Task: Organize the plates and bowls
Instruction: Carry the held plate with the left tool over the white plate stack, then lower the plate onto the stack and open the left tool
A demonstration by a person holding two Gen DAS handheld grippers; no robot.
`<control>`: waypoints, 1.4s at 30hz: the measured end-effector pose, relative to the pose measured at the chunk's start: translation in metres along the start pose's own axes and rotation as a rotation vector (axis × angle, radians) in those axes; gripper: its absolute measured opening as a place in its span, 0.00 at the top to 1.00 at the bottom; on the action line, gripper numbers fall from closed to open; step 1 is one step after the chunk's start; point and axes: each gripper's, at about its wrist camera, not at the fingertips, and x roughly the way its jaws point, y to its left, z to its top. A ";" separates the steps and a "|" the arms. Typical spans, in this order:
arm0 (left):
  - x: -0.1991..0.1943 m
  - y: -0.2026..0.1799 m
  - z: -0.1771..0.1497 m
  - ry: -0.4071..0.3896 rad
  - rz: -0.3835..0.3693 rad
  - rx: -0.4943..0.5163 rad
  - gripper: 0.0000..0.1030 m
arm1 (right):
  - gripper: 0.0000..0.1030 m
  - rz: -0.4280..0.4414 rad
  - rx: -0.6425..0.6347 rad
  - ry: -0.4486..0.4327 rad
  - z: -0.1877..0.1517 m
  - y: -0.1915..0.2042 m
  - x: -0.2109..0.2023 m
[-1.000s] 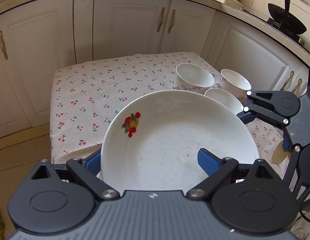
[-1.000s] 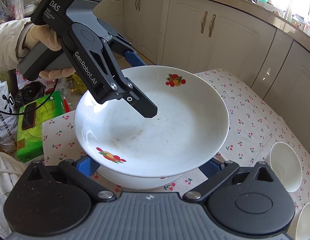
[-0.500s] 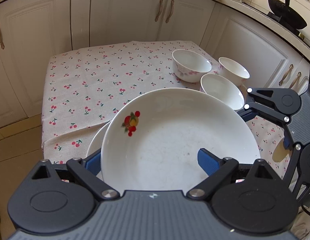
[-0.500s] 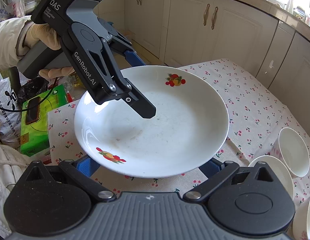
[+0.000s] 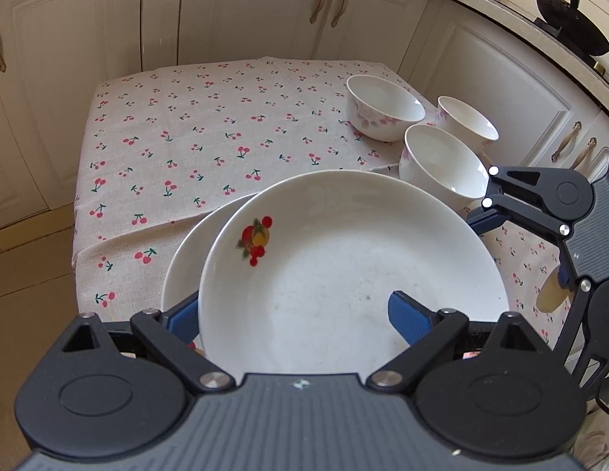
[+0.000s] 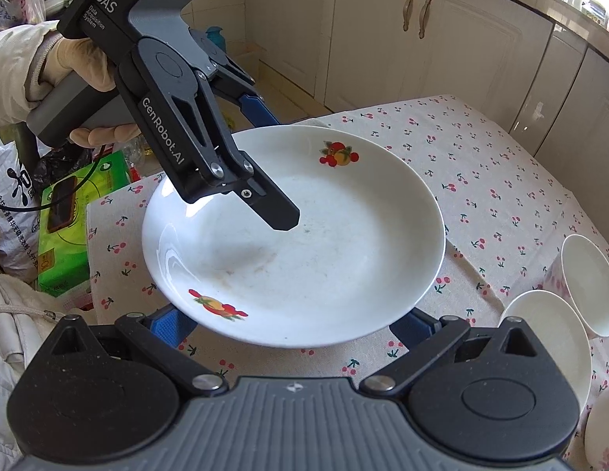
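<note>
The plate (image 5: pixel 343 274) has sunk toward the desk (image 5: pixel 186 137). A second plate (image 5: pixel 182 259) now peeks out beneath it. My left fingers (image 5: pixel 406 316) straddle its rim, though I cannot tell whether they pinch it. My right fingers (image 6: pixel 169 324) are spread underneath. Stacking looks close.

In the left wrist view a plate (image 5: pixel 343 267) fills the lower centre, overlapping a second plate (image 5: pixel 186 267) at its left. Three bowls (image 5: pixel 441 165) cluster at the upper right on the tablecloth (image 5: pixel 186 149); cabinets (image 5: pixel 245 8) stand behind.
</note>
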 end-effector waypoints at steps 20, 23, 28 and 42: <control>0.002 0.006 -0.003 0.033 0.003 -0.003 0.07 | 0.00 -0.019 -0.011 0.050 0.004 -0.002 0.007; 0.000 0.007 -0.004 0.039 0.007 -0.006 0.07 | 0.00 -0.017 -0.013 0.054 0.006 -0.001 0.008; -0.006 0.010 -0.006 0.042 -0.003 -0.013 0.07 | 0.00 -0.013 -0.014 0.060 0.007 -0.002 0.010; -0.019 0.015 -0.008 0.032 0.015 -0.001 0.07 | 0.00 0.009 -0.074 0.046 0.016 0.011 0.017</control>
